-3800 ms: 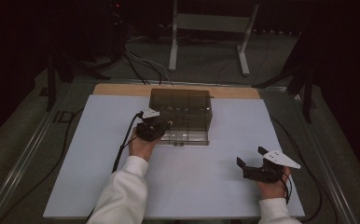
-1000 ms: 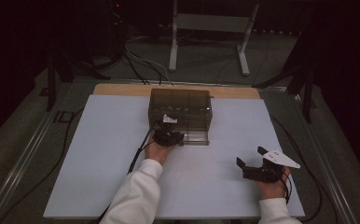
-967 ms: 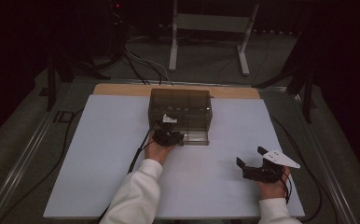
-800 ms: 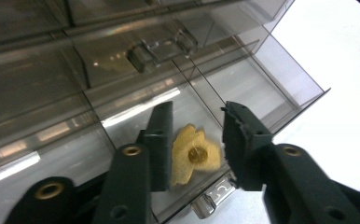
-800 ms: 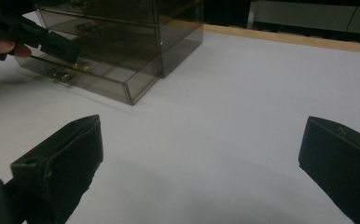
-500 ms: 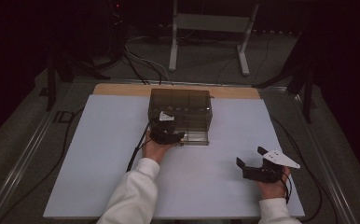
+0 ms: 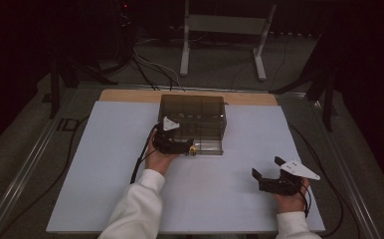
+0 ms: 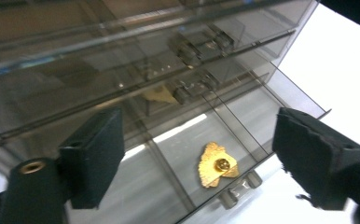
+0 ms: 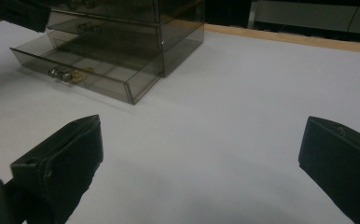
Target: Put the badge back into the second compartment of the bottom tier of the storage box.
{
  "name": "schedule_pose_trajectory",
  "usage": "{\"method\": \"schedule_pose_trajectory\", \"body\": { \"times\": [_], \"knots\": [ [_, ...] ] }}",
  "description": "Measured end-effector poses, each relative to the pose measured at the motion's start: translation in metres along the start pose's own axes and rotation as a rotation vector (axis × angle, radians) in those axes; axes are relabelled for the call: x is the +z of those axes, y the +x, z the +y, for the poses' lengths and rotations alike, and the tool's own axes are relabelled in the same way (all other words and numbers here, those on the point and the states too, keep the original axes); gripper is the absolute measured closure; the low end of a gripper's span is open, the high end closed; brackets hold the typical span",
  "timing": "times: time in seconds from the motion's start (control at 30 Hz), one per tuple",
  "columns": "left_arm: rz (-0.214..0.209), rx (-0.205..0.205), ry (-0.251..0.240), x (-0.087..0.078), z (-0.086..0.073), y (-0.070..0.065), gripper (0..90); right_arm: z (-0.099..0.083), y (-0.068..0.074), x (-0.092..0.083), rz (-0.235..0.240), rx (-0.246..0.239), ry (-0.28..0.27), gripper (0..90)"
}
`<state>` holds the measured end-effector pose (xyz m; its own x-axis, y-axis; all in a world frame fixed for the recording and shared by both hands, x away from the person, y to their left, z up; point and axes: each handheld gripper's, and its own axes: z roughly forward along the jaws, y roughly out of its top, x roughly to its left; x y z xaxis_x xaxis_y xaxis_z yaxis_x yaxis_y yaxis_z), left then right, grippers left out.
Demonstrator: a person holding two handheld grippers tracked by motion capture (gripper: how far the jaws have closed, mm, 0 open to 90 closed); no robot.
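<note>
A smoky see-through drawer cabinet (image 7: 195, 112) stands at the back middle of the white table (image 7: 105, 174). Its bottom drawer (image 7: 207, 147) is pulled out. A gold pin (image 8: 217, 164) lies flat on the drawer floor in one of the front compartments. My left gripper (image 7: 182, 145) hovers just over the open drawer; its jaws have just been opening and now stand wide apart, with the pin below them and untouched by either pad. My right gripper (image 7: 266, 167) rests low over the table's front right, open, with nothing between its fingers.
The drawer front carries two small metal knobs (image 9: 59, 74). A wooden strip (image 7: 130, 95) runs behind the white board. Cables (image 7: 140, 164) trail from my left gripper across the table. A metal stand (image 7: 220, 40) is on the floor beyond.
My left gripper has lifted slightly from the drawer front and drifted left toward the cabinet. My right gripper has stayed put.
</note>
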<state>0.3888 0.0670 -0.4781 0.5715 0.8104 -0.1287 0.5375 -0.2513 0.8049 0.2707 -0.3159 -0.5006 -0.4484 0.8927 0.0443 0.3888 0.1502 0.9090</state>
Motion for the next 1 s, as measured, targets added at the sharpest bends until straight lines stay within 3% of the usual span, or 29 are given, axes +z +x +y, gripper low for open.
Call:
{"method": "schedule_pose_trajectory", "body": {
  "times": [0.23, 0.77, 1.0],
  "knots": [
    [-0.005, -0.005, -0.007, -0.014, 0.001, 0.01, 1.3, 0.0, 0.001, 0.0, 0.001, -0.001, 0.0, 0.0],
    [0.023, 0.048, -0.045, -0.047, -0.007, 0.022, 0.2, -0.001, 0.002, -0.002, 0.007, 0.002, 0.0, 0.0],
    [0.031, 0.07, -0.094, -0.066, -0.012, 0.028, 0.2, -0.001, 0.004, -0.002, 0.014, -0.007, 0.001, 0.0]
  ]
}}
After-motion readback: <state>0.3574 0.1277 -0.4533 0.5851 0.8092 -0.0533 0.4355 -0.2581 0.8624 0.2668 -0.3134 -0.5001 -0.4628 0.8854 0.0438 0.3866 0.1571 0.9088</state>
